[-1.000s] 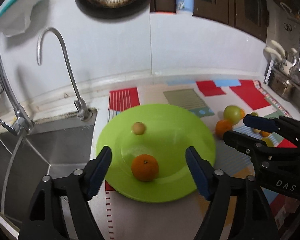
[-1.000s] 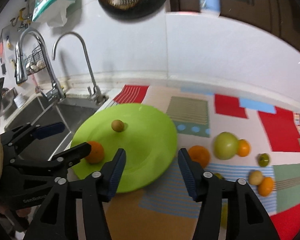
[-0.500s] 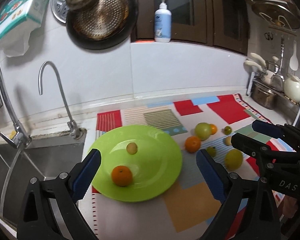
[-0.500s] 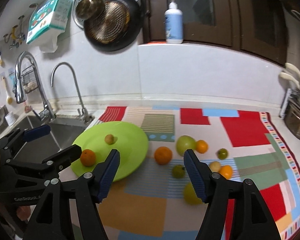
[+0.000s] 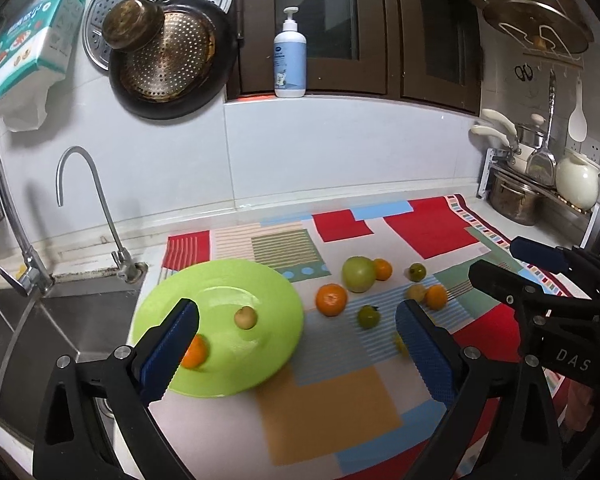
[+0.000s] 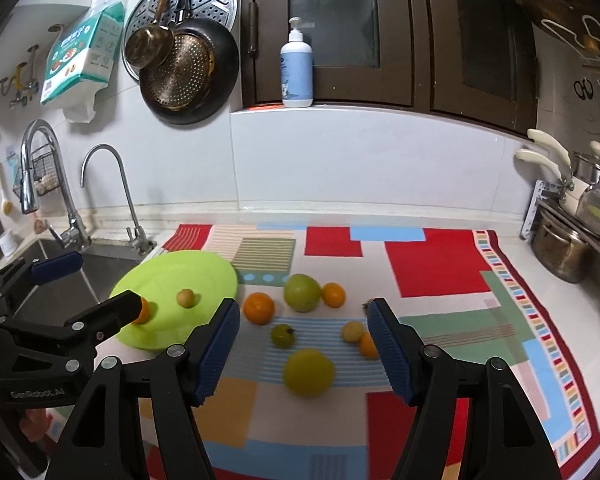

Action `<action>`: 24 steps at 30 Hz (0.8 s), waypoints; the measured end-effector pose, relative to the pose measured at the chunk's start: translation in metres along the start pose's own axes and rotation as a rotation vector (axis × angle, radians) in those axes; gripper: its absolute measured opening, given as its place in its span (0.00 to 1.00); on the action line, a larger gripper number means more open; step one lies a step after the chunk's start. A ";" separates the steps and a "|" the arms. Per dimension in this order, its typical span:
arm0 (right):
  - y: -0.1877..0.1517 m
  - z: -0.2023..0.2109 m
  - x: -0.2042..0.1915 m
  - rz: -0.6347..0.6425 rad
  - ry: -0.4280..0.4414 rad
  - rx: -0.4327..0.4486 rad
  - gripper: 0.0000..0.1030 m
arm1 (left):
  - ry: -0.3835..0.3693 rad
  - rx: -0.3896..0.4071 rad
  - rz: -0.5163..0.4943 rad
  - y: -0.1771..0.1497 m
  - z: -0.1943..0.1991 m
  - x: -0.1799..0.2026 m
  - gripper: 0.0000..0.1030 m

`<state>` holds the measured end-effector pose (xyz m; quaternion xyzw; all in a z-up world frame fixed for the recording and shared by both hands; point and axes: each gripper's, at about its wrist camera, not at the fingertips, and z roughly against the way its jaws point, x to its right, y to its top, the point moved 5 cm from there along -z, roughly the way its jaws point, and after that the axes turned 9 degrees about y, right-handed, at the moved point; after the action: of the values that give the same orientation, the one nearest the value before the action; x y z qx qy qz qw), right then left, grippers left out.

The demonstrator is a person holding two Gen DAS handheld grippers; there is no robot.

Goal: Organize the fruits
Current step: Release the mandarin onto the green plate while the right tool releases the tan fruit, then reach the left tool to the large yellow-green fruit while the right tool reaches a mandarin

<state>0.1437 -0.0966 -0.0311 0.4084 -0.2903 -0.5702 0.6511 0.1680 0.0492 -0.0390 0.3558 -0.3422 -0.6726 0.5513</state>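
Observation:
A lime green plate lies at the mat's left end, beside the sink. On it are an orange, partly behind my left finger, and a small tan fruit. My left gripper hovers above the plate's near side, its jaws opening with nothing between them. My right gripper stands open and empty above the loose fruit on the mat. Those include an orange, a large green fruit, a yellow-green fruit nearest me, and several small green, tan and orange ones.
A steel sink with a curved tap lies left of the plate. The patchwork mat covers the counter. A rack with pots stands at the far right. Pans hang on the wall and a soap bottle sits on the ledge.
Both grippers have drawn back and up from the plate, so more of the counter shows. The left jaws have spread wide, away from the orange on the plate. The right jaws have widened a little.

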 end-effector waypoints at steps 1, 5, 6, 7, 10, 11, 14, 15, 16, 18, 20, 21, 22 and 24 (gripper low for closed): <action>0.001 0.002 0.006 0.005 0.008 0.000 0.65 | 0.008 0.001 0.001 0.000 0.001 0.005 0.98; 0.001 0.007 0.024 0.032 0.030 0.000 0.65 | 0.033 -0.002 0.013 -0.001 0.005 0.026 0.98; 0.001 0.008 0.030 0.039 0.041 -0.004 0.65 | 0.039 -0.002 0.013 -0.001 0.005 0.031 0.98; 0.001 0.008 0.033 0.044 0.048 -0.006 0.65 | 0.041 -0.003 0.012 -0.002 0.005 0.035 0.98; -0.001 0.008 0.045 0.068 0.066 -0.012 0.65 | 0.041 -0.010 0.009 -0.004 0.004 0.050 0.98; -0.001 0.008 0.050 0.073 0.073 -0.016 0.65 | 0.039 -0.009 0.006 -0.005 0.003 0.056 0.98; -0.005 0.004 0.063 0.086 0.092 -0.034 0.65 | 0.036 -0.018 -0.009 -0.010 -0.003 0.071 0.97; -0.006 0.001 0.067 0.091 0.097 -0.041 0.65 | 0.034 -0.024 -0.015 -0.011 -0.006 0.076 0.97; -0.008 -0.002 0.071 0.102 0.102 -0.051 0.65 | 0.032 -0.032 -0.021 -0.013 -0.008 0.080 0.97; -0.012 -0.007 0.077 0.117 0.106 -0.068 0.65 | 0.025 -0.037 -0.035 -0.015 -0.014 0.088 0.97; -0.016 -0.014 0.083 0.132 0.120 -0.090 0.65 | 0.023 -0.054 -0.055 -0.020 -0.023 0.097 0.97; -0.017 -0.017 0.085 0.137 0.124 -0.098 0.65 | 0.020 -0.064 -0.060 -0.023 -0.027 0.101 0.97; -0.020 -0.020 0.088 0.142 0.131 -0.108 0.65 | 0.020 -0.073 -0.062 -0.024 -0.030 0.103 0.97; -0.025 -0.028 0.092 0.157 0.142 -0.127 0.65 | 0.012 -0.101 -0.069 -0.030 -0.039 0.109 0.97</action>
<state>0.1714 -0.1811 -0.0743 0.3816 -0.2376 -0.5045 0.7372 0.1715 -0.0561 -0.0958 0.3432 -0.2921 -0.7056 0.5468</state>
